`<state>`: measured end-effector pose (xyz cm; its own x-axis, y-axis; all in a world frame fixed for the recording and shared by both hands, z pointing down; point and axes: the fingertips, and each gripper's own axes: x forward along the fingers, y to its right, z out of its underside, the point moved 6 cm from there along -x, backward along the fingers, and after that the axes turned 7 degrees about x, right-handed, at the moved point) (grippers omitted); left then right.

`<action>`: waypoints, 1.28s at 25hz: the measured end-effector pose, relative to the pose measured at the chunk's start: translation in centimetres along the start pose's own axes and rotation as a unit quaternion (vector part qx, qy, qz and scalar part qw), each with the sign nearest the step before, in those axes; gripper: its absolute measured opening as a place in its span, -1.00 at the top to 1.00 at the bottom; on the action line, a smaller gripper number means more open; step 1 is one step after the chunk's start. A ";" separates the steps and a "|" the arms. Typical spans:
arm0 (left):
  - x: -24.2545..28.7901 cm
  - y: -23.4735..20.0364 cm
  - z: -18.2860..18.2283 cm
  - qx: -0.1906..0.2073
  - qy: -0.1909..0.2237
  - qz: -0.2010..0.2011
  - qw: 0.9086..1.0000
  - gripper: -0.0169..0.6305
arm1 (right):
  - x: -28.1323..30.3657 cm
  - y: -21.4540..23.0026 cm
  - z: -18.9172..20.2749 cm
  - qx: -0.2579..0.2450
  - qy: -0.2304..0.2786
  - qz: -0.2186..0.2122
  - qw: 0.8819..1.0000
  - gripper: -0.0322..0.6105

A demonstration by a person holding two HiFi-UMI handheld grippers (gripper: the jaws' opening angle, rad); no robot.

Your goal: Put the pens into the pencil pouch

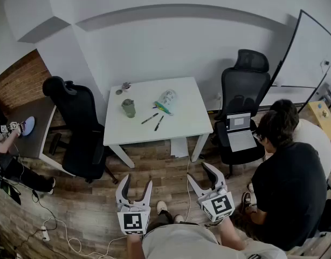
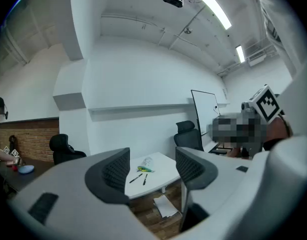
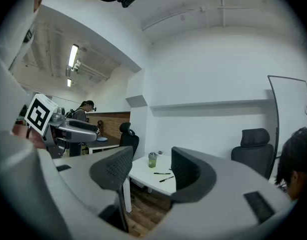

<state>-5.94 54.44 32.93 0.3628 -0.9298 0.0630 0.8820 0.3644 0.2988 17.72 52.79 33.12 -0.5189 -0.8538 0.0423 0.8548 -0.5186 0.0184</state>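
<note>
Two black pens [image 1: 150, 118] [image 1: 159, 123] lie side by side near the middle of the white table [image 1: 181, 128]. Just behind them rests a clear pencil pouch [image 1: 166, 100] with green and yellow contents. My left gripper [image 1: 134, 188] and right gripper [image 1: 205, 178] hang over the wooden floor, well short of the table; both stand open with nothing between their jaws. The pens [image 2: 136, 177] and pouch [image 2: 145, 166] show small between the left jaws in the left gripper view. The right gripper view shows the pens [image 3: 162, 173] on the table [image 3: 143, 176].
A green lidded cup [image 1: 128, 108] stands on the table's left part, a small grey object [image 1: 122, 88] at its back corner. Black office chairs [image 1: 79, 128] [image 1: 242, 90] flank the table. A person in black [image 1: 287, 177] sits at right by a laptop [image 1: 240, 131]. Paper [image 1: 179, 147] lies below the table.
</note>
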 end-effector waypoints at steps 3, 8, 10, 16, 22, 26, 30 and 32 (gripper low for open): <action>0.6 -0.4 0.3 -0.011 0.002 0.001 1.000 0.07 | 0.7 0.0 0.1 0.011 0.006 -0.001 1.000 0.14; 2.7 -1.9 1.1 -0.006 0.000 0.008 1.000 0.07 | 3.1 0.2 0.3 0.014 -0.002 0.000 1.000 0.00; 3.7 -2.8 1.5 -0.006 -0.001 0.013 1.000 0.07 | 4.2 0.4 0.4 0.017 -0.006 0.005 1.000 0.00; 7.0 -6.0 2.6 -0.007 0.003 0.027 1.000 0.07 | 8.2 0.6 0.3 0.011 -0.009 0.018 1.000 -0.01; 10.0 -9.2 3.8 -0.006 0.010 0.043 0.999 0.07 | 12.3 0.5 0.2 0.003 -0.010 0.033 0.999 -0.01; 12.0 -11.3 4.6 -0.008 0.014 0.052 0.999 0.07 | 14.9 0.3 0.0 -0.007 -0.013 0.046 0.999 -0.01; 13.5 -12.4 4.9 -0.011 0.014 0.060 0.998 0.07 | 16.6 0.5 0.0 -0.005 -0.023 0.049 0.999 -0.01; 14.2 -12.8 5.0 -0.015 0.015 0.061 0.998 0.07 | 17.5 0.7 0.2 -0.005 -0.026 0.049 0.998 -0.01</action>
<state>-13.61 36.32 34.81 0.4765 -0.8766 0.0678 0.8394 0.4765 0.2613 9.26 37.49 34.02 -0.4311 -0.8974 0.0944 0.9015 -0.4328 0.0020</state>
